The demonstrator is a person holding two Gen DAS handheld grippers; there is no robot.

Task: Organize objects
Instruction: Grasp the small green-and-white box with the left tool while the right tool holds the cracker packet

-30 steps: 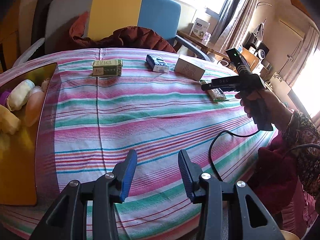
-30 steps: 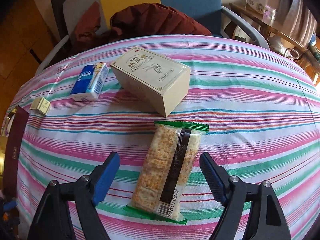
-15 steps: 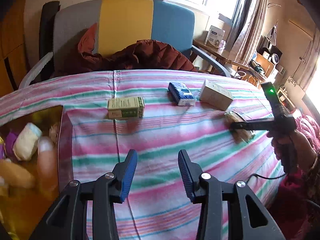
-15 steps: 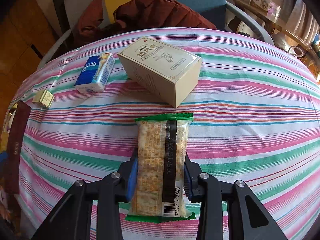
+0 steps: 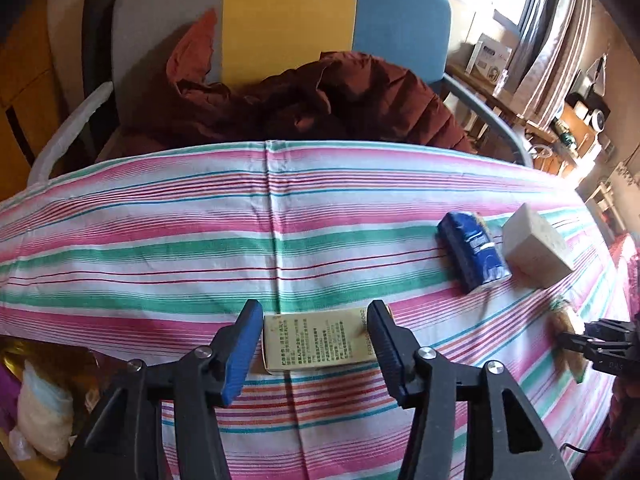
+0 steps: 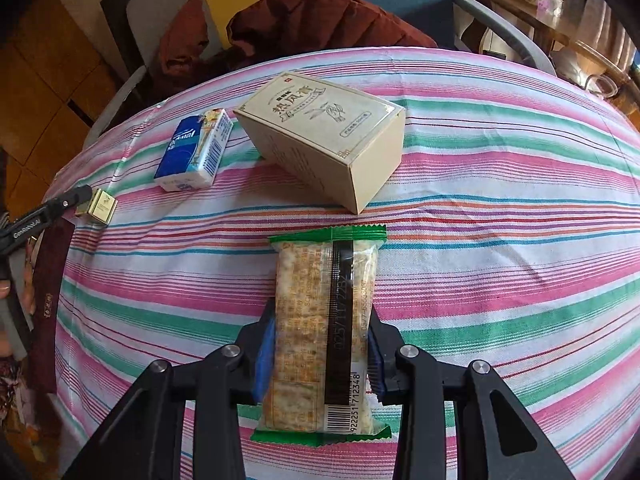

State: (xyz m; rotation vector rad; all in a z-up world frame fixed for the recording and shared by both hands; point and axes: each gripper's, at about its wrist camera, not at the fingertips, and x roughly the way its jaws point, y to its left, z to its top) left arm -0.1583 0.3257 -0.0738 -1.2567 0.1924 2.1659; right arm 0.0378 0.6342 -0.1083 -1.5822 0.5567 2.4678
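My left gripper [image 5: 314, 344] is open, its blue pads on either side of a small yellow-green box [image 5: 318, 338] lying on the striped tablecloth [image 5: 200, 248]; I cannot tell if the pads touch it. The same box [image 6: 101, 206] shows small in the right wrist view, at the left gripper's tip. My right gripper [image 6: 320, 354] is shut on a green-edged cracker packet [image 6: 324, 320], which points away from me over the cloth. That packet [image 5: 568, 330] also shows at the right edge of the left wrist view.
A blue tissue pack [image 6: 196, 150] and a beige carton [image 6: 324, 136] lie on the far part of the table. A gold tray [image 5: 24, 400] with soft toys sits at the left. A chair with a dark red jacket [image 5: 304, 96] stands behind the table.
My left gripper moved forward and now straddles the yellow-green box. My right gripper closed on the cracker packet and still holds it, slightly straightened.
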